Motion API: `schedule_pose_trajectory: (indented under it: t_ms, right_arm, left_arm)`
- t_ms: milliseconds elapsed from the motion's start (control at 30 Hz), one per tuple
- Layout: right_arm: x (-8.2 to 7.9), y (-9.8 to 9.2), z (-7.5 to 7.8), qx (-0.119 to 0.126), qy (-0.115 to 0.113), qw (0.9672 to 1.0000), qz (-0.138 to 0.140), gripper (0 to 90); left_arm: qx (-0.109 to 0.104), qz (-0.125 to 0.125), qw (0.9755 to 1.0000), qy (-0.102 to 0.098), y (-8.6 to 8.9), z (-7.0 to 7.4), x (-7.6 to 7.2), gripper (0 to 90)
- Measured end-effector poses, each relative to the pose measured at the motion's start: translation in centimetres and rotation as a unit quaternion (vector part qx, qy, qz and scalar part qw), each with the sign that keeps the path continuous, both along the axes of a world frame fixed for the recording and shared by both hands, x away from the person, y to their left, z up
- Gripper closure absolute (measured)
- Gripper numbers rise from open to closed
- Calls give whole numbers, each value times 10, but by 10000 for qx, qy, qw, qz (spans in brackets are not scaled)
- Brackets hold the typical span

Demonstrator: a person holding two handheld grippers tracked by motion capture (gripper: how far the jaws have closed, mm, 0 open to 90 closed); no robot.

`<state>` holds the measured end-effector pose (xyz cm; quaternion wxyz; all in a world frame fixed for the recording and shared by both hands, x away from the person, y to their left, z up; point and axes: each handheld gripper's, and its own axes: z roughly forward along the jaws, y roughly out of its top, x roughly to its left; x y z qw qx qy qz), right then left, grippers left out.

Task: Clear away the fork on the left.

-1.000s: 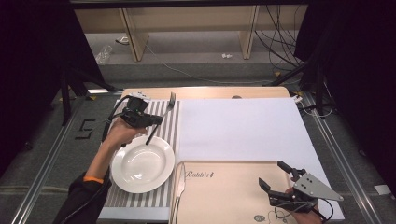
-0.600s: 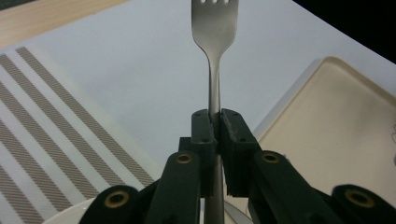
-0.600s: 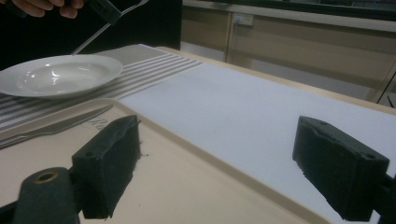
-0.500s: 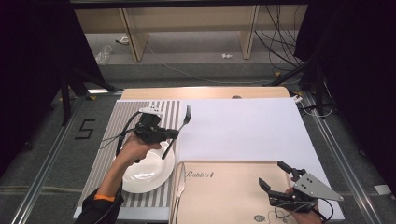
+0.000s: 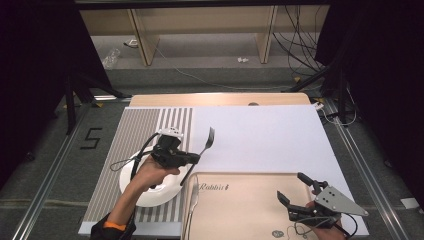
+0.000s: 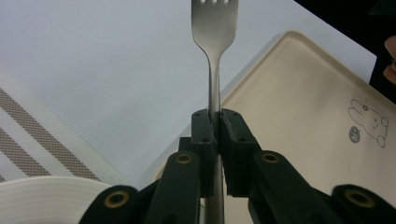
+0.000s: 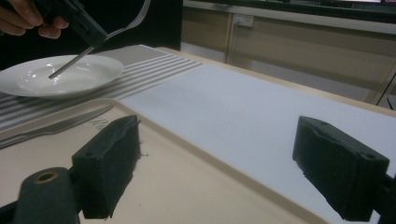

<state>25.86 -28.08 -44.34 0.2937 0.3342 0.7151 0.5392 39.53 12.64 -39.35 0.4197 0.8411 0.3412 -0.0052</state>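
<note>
Fork [image 5: 200,155] — clamped by its handle in the left gripper [image 5: 192,158], held in the air, tines away from the person, above the seam of striped mat [image 5: 135,135], white sheet [image 5: 260,135] and tray [image 5: 240,200].
Plate [image 5: 145,192] — white, on the striped mat.
Knife [image 5: 193,200] — on the tray's left edge.
Right gripper [image 5: 294,192] — jaws apart, nothing between them, over the tray's right corner.

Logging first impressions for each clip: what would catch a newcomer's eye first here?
The fork, clamped by its handle in the left gripper and held in the air above the white plate's right edge. Next, the right gripper, open over the beige tray, which carries a knife at its left edge.
</note>
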Motion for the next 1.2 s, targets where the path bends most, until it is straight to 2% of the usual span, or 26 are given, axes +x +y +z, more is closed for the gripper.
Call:
schedule_pose_trajectory:
  t_ms: [67,167,333,700,1000,1200]
  right_arm:
    - [0,0,0,-12,-5,10000,0,160]
    - [0,0,0,-8,-5,10000,-1,160]
    - [-1,0,0,-24,-10,10000,8,160]
    - [-1,0,0,-25,-10,10000,10,160]
    - [-1,0,0,-24,-26,10000,12,161]
    - [-1,0,0,-28,-22,10000,15,160]
  left_arm:
    - [-50,-45,10000,55,-2,-1,-5,839]
    - [-173,-180,9994,250,-7,-5,-12,839]
    - [-171,-333,9984,421,-15,-13,-22,838]
    - [-127,-522,9969,571,-22,-22,-38,838]
    - [-146,-514,9964,660,-24,-27,-50,838]
    - [-91,-636,9949,775,-31,-33,-61,838]
